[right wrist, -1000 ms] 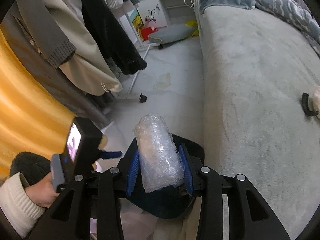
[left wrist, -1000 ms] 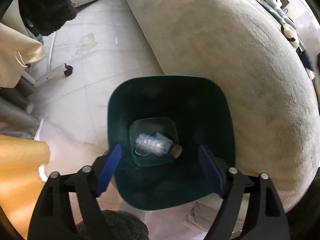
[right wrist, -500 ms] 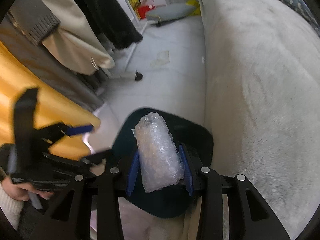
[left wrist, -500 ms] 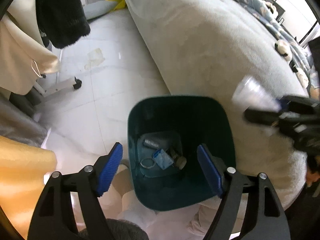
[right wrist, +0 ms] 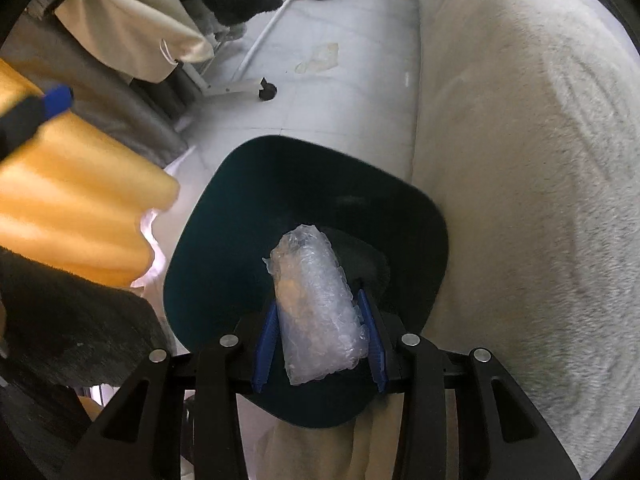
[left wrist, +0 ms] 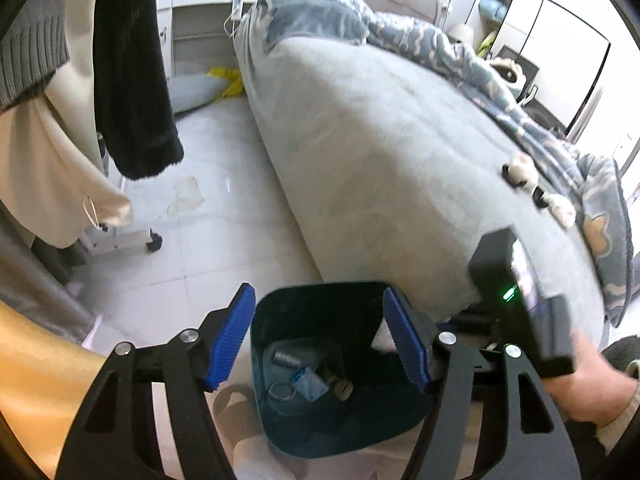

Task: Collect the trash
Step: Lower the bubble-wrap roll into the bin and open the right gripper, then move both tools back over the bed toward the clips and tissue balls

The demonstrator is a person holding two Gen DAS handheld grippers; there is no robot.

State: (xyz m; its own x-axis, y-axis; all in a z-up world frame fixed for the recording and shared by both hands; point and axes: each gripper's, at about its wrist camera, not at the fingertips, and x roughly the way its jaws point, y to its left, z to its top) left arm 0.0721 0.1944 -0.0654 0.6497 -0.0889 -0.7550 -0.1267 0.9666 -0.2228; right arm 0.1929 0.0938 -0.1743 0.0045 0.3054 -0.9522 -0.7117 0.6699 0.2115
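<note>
Two views show the dark green bin from above. In the left wrist view the bin (left wrist: pixel 332 364) sits lower and smaller than a second ago, when it filled the middle of the picture; the grey bed (left wrist: pixel 400 168) beside the bin and the hanging clothes (left wrist: pixel 132 80) beyond it now take up most of the picture. The left gripper (left wrist: pixel 320 338) has just been closing its jaws, which stand narrower than before; its blue pads are still apart with nothing between them. Small bits of trash (left wrist: pixel 308 376) lie at the bottom of the bin, too blurred to name. To the right of the bin a hand (left wrist: pixel 588 384) holds the other tool's black body (left wrist: pixel 520 296), smeared by motion; its fingers are hidden behind the left gripper's finger.

In the right wrist view the bin (right wrist: pixel 240 216) has grown to fill the middle, where earlier only part of it showed behind the fingers. The right gripper (right wrist: pixel 320 340) is clamped on the bubble wrap roll (right wrist: pixel 316 304), which now points into the bin's mouth. The roll hides what lies at the bottom of the bin. Left of the bin, an orange cloth (right wrist: pixel 72 200) fills that side, and a blue pad (right wrist: pixel 58 98) of the left gripper shows at the picture's edge, blurred and cut off.
</note>
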